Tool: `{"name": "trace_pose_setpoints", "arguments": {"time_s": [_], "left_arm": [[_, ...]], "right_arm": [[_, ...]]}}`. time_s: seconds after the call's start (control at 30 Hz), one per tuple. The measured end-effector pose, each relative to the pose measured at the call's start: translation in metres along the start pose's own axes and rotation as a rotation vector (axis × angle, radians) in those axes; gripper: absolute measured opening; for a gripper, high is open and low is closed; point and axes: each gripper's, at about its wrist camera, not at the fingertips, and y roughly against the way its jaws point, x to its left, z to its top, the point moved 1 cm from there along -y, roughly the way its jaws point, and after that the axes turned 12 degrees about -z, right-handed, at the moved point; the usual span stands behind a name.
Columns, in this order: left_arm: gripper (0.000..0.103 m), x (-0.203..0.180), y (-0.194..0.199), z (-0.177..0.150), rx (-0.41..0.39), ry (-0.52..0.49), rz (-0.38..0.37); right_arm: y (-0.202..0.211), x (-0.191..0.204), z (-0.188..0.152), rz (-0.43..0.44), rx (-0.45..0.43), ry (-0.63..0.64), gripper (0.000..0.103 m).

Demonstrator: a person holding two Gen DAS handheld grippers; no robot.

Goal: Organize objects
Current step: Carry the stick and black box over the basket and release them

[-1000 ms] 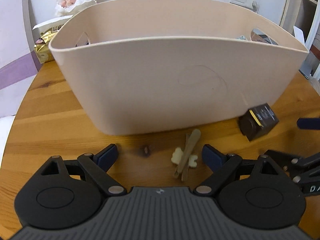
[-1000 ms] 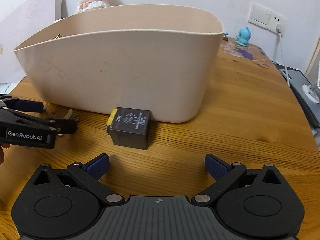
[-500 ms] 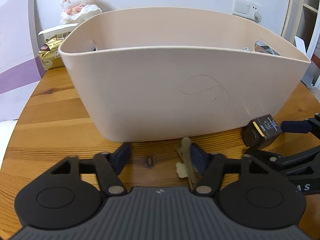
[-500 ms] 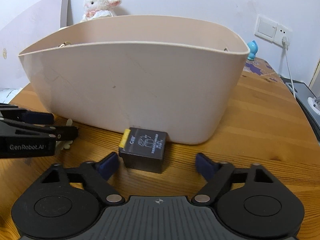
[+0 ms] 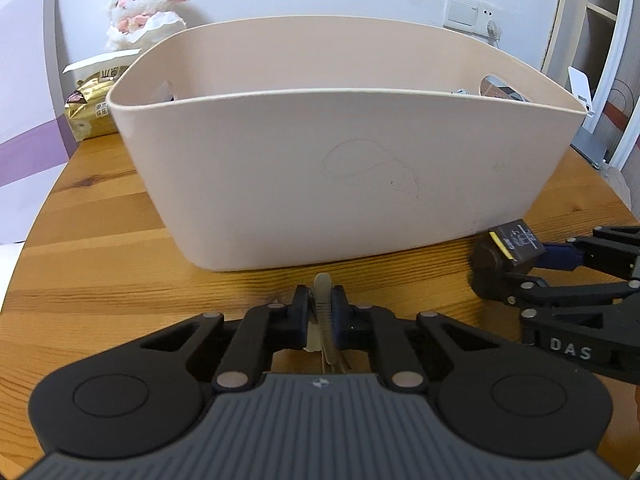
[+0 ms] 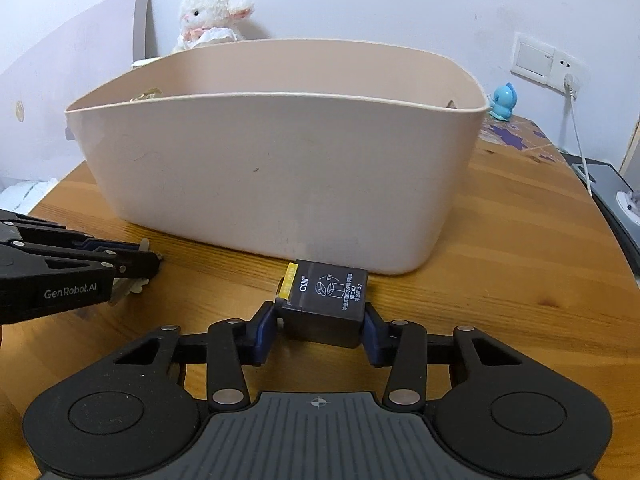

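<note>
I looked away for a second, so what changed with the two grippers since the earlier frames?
Both moved forward and closed: the left gripper took hold of the beige hair clip, the right gripper clamped the dark small box. The beige basket and plush lamb stayed put.

Plush lamb (image 5: 146,12), gold snack bag (image 5: 93,108), perhaps a blue figurine (image 6: 505,101).

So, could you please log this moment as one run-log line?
left gripper: shut on hair clip | right gripper: shut on dark box | both low on table, before beige basket
</note>
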Motion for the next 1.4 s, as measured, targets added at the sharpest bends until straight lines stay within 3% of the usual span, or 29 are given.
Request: {"name": "trace_pose_setpoints", "arguments": {"time_s": [0.33,0.6,0.87,1.17,1.4], "left_arm": [[0.011,0.004,0.027,-0.015,0.004,0.023,0.014],[0.011,0.007,0.075,-0.003,-0.100,0.014,0.037],[0.011,0.010,0.107,0.033,-0.202,0.007,0.050],[0.011,0.008,0.086,0.084,-0.232,-0.024,0.067],[0.011,0.004,0.034,0.110,-0.165,-0.049,0.112]], "right_arm": [[0.052,-0.018,-0.004,-0.016,-0.099,-0.031,0.041],[0.098,-0.032,0.009,-0.052,-0.230,-0.082,0.041],[0.117,-0.042,0.040,-0.079,-0.333,-0.090,0.041],[0.096,-0.041,0.081,-0.118,-0.364,-0.078,0.041],[0.053,-0.035,0.100,-0.128,-0.301,-0.080,0.041]]}}
